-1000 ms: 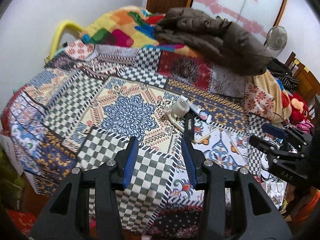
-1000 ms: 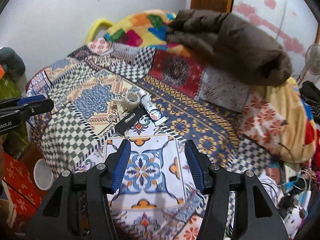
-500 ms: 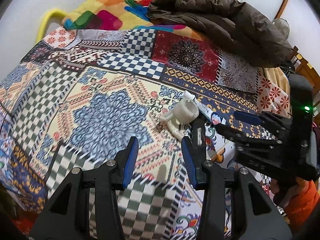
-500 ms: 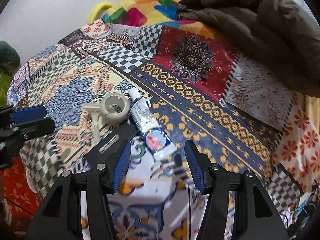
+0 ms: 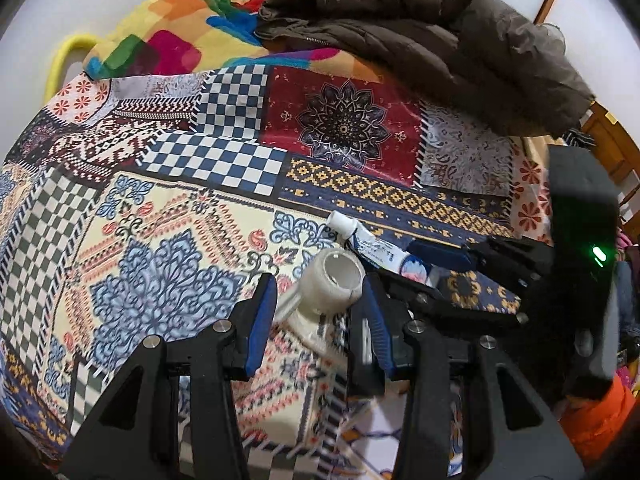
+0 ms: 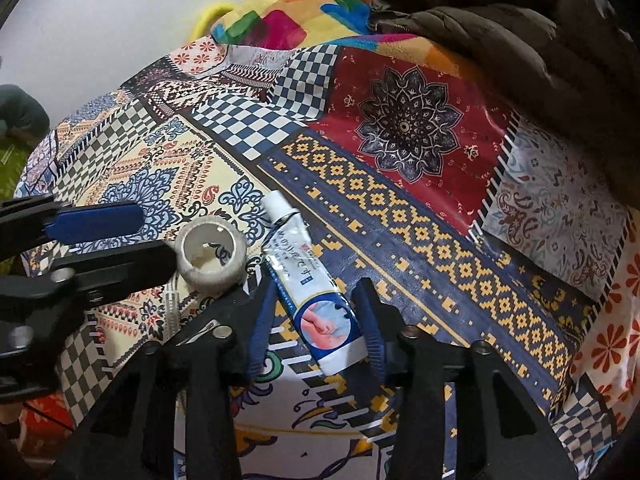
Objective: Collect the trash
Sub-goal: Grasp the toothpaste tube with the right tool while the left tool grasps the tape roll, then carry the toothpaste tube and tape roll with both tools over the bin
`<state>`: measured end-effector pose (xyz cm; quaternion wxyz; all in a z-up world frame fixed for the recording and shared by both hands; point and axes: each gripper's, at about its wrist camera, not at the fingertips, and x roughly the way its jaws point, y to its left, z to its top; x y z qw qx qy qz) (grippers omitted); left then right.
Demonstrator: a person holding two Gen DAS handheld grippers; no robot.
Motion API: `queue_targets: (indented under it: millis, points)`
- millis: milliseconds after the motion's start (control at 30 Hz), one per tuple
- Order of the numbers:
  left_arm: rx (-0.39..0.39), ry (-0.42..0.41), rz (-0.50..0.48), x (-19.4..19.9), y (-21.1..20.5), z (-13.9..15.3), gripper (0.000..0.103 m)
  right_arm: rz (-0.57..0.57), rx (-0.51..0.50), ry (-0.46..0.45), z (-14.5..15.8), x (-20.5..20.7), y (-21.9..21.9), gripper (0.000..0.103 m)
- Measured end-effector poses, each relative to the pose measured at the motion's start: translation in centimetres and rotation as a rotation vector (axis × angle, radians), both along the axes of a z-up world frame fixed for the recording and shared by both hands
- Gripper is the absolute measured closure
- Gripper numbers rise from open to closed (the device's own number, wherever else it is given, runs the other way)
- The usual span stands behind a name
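A white tape roll [image 5: 334, 282] lies on the patchwork bedspread [image 5: 168, 208], with a white strip [image 5: 304, 330] under it. My left gripper [image 5: 319, 280] is open, low over the bed; the roll sits between its fingertips and the pads do not press it. Beside the roll lies a white and blue tube [image 6: 308, 280] with a white cap. My right gripper [image 6: 316, 282] straddles the tube's lower end and its jaws are closing, with a gap left on one side. A black flat thing [image 6: 200, 326] is mostly hidden behind the right gripper's left finger. Each gripper shows in the other's view: right gripper [image 5: 416, 270], left gripper [image 6: 156, 236].
A brown padded jacket [image 5: 440, 52] and a bright multicolour blanket [image 5: 172, 44] lie at the far end of the bed. A yellow hoop [image 5: 60, 64] stands by the wall at far left. An orange sleeve [image 5: 600, 420] shows at lower right.
Both grippers came down and forward onto the items on the bed. The roll now sits between the left fingers, the tube between the right fingers, whose jaws have narrowed.
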<state>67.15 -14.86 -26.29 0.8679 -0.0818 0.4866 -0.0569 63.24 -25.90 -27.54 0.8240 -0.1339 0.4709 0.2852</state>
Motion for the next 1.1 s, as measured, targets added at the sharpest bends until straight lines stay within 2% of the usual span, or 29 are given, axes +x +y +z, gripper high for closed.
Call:
queue_targets:
  millis: [167,233,400,433,467,700,1100]
  points:
    - [0.022,0.032,0.005,1.4,-0.4,-1.5,0.079,0.001,-0.011,-0.034,-0.2,-0.3,0.0,0.077]
    - [-0.002,0.036,0.004,1.5,-0.4,-1.9,0.081,-0.006,0.009,-0.033,-0.2,-0.7,-0.5,0.077]
    - [0.01,0.02,-0.005,1.6,-1.2,-2.0,0.084,-0.049,0.022,-0.029,-0.1,-1.5,-1.4,0.077]
    - [0.009,0.021,-0.004,1.7,-1.3,-1.9,0.093,-0.06,0.024,-0.026,-0.1,-1.6,-1.6,0.077]
    - [0.007,0.024,-0.003,1.6,-1.4,-1.8,0.097,-0.069,0.025,-0.025,-0.1,-1.7,-1.7,0.077]
    - [-0.009,-0.024,0.009,-0.2,-1.2,1.1,0.097,-0.14,0.014,0.005,1.1,-2.8,-2.9,0.077]
    - [-0.01,-0.111,0.022,-6.0,0.2,8.4,0.097,-0.167,0.038,-0.077,8.2,-7.0,-3.3,0.077]
